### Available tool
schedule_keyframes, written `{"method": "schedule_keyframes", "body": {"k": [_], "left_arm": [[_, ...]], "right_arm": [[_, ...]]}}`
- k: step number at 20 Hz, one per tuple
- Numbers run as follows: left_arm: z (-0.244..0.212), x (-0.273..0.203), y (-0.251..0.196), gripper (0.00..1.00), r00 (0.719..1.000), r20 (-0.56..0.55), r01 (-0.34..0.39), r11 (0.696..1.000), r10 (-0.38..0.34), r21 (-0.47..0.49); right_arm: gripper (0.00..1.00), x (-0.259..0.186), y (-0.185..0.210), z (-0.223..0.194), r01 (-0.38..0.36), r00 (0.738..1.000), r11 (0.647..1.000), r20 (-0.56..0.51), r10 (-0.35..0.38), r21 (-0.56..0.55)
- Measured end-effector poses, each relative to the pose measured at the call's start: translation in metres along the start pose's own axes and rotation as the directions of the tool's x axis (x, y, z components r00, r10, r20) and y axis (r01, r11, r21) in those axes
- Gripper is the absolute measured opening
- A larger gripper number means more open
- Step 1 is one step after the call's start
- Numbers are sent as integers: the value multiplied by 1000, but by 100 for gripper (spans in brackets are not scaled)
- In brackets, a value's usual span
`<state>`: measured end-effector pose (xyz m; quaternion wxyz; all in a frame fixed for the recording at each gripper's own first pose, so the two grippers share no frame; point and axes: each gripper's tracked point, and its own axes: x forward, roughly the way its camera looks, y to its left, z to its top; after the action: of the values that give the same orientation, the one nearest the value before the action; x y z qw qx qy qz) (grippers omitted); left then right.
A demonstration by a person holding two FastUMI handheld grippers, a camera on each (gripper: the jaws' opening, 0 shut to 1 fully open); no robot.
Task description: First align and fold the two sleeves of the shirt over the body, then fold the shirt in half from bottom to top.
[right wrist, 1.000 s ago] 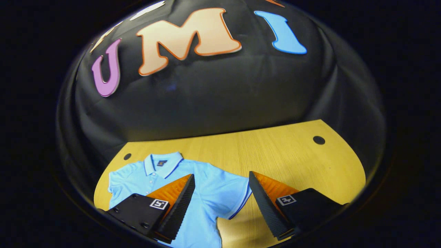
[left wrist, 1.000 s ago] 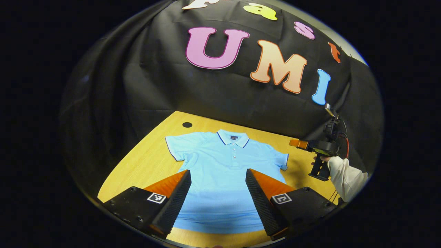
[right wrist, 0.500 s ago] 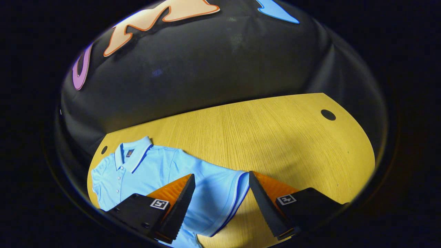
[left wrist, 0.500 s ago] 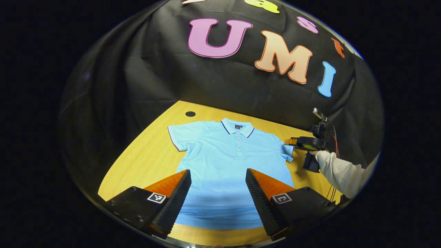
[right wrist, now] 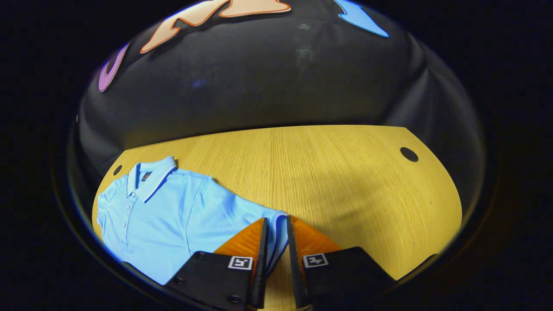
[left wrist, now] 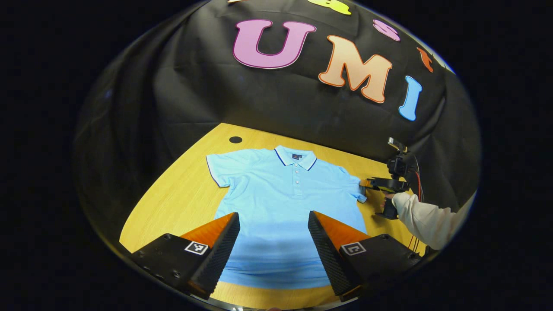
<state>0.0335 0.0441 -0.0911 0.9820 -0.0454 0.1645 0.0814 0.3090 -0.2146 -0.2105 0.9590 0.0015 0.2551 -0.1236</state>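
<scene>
Left hand-held gripper (left wrist: 273,242) hovers open above flat shirt (left wrist: 281,203).

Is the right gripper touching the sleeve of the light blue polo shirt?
Touching. In the right gripper view, the right gripper has its fingers closed in on the sleeve hem of the light blue polo shirt, the fabric pinched between them.

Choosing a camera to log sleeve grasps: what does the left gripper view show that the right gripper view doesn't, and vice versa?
Left gripper view: the whole light blue polo shirt lying flat, the left gripper with jaws wide open over its lower body, and a white-sleeved arm holding the right gripper at one sleeve. Right gripper view: jaws narrowed around that sleeve's cuff, contact unclear, plus a dark round hole at far right. Shared: the shirt's collar and the yellow wooden table.
</scene>
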Motion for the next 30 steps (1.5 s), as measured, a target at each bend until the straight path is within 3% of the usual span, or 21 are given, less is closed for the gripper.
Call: {"method": "schedule_keyframes", "body": {"k": [1,3,7,10,13,16,24,26,27,28,30], "left_arm": [[0,4,-3,95,1000,-2,6,1000,-6,-10],[-1,9,-5,95,1000,-6,7,1000,-7,-20],[1,9,-2,95,1000,-2,3,1000,-3,-20],[1,8,0,95,1000,3,3,1000,-3,-25],[-1,4,0,95,1000,-3,9,999,-9,-30],[2,3,2,95,1000,4,15,999,-15,-36],[4,6,11,95,1000,16,18,998,-17,-66],[7,9,16,95,1000,23,16,997,-14,-71],[10,11,20,95,999,30,15,997,-13,-71],[13,14,23,95,999,34,16,997,-13,-73],[19,22,31,95,999,43,20,997,-17,-72]], "right_arm": [[13,0,2,-1,-5,1000,1000,1,5,-16],[5,-3,2,-1,-1,1000,999,1,1,-50],[3,-14,8,1,-13,1000,998,2,14,-63],[2,-31,43,25,-119,990,993,73,119,-9],[2,-55,94,40,-267,959,962,117,260,50],[2,-74,152,39,-430,901,892,123,416,138],[2,-75,238,-14,-558,824,800,26,567,219],[6,-74,248,-22,-566,815,791,11,580,232],[14,-77,253,-26,-573,807,784,2,590,239],[9,-81,256,-29,-577,803,781,-9,596,238],[53,-85,254,-32,-570,812,797,-15,584,198]]}}
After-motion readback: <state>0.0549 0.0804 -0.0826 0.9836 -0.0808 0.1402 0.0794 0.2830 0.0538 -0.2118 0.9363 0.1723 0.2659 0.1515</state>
